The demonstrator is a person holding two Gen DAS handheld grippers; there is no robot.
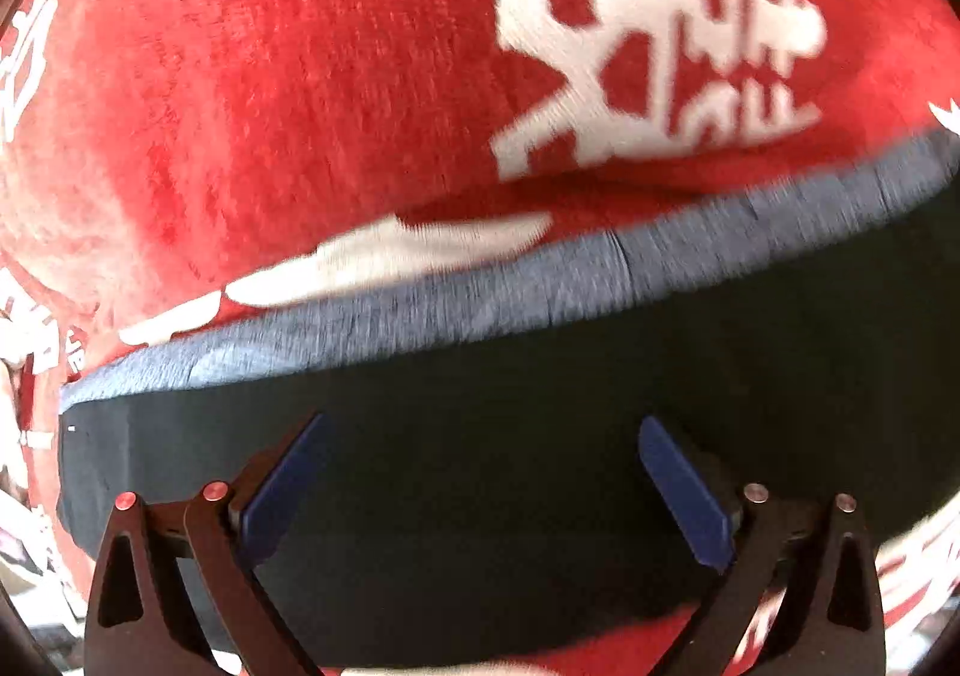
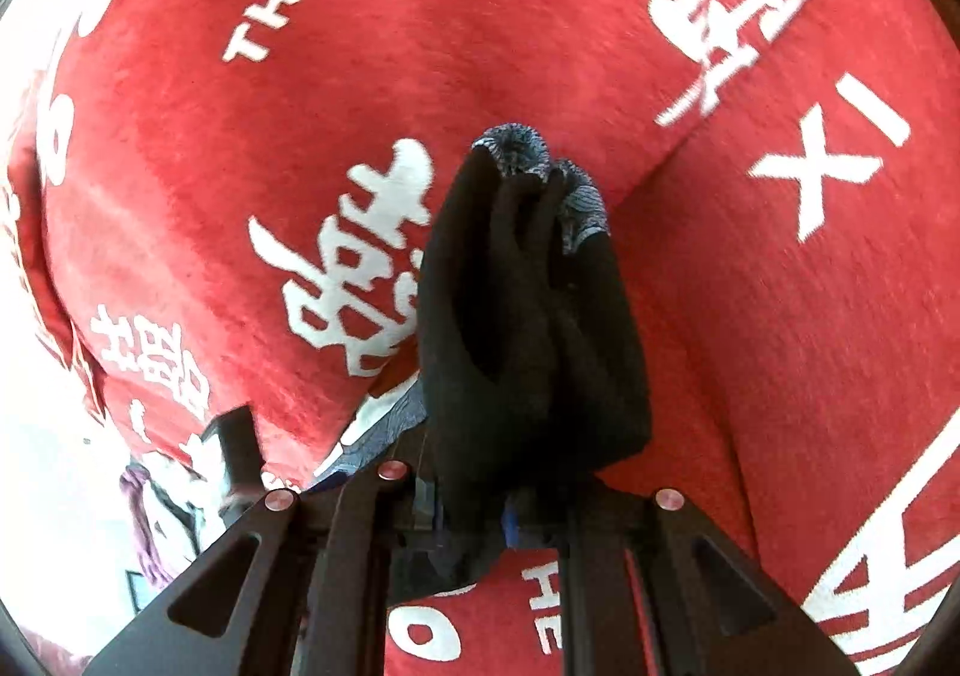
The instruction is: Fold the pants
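The black pants (image 1: 480, 388) with a grey-blue ribbed band (image 1: 420, 304) lie flat on a red blanket (image 1: 270, 76) in the left wrist view. My left gripper (image 1: 483, 430) is open just above the black cloth, its blue pads (image 1: 684, 490) spread wide and holding nothing. In the right wrist view my right gripper (image 2: 474, 520) is shut on a bunched fold of the black pants (image 2: 528, 328), which stands up between the fingers with its grey patterned edge (image 2: 516, 148) at the far end.
The red blanket with white lettering (image 2: 750, 316) covers the whole surface under both grippers. At the lower left of the right wrist view is a bright cluttered area with a dark object (image 2: 237, 454) past the blanket's edge.
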